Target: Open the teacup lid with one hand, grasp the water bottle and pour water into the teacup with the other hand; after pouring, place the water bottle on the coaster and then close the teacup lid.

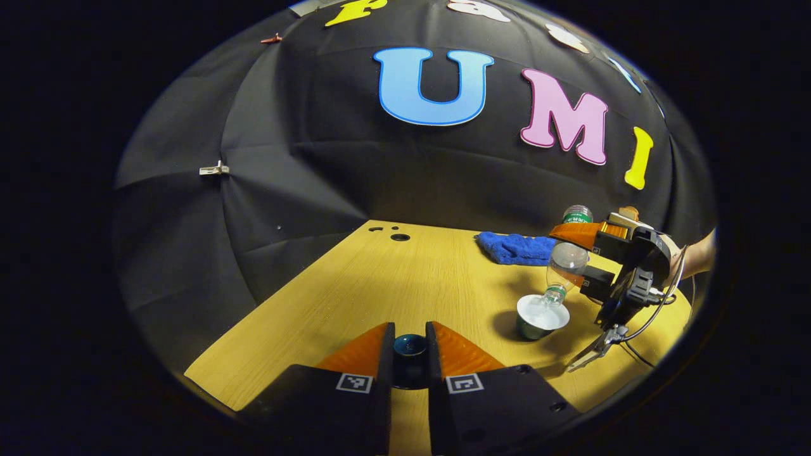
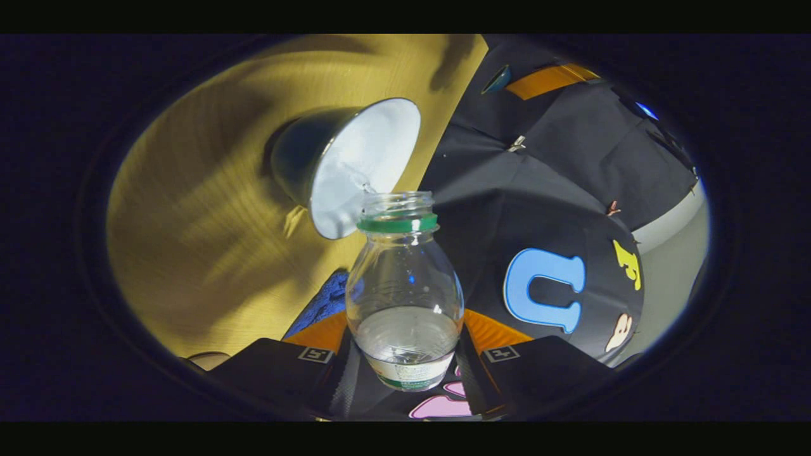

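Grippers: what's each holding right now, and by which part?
Left gripper is shut on the teacup lid, at its rim. Right gripper is shut on the water bottle, around its lower body.

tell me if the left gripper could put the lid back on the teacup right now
Probably not yet: the water bottle, held by the right gripper, is tipped with its neck over the open teacup. The left gripper holds the lid off to the side.
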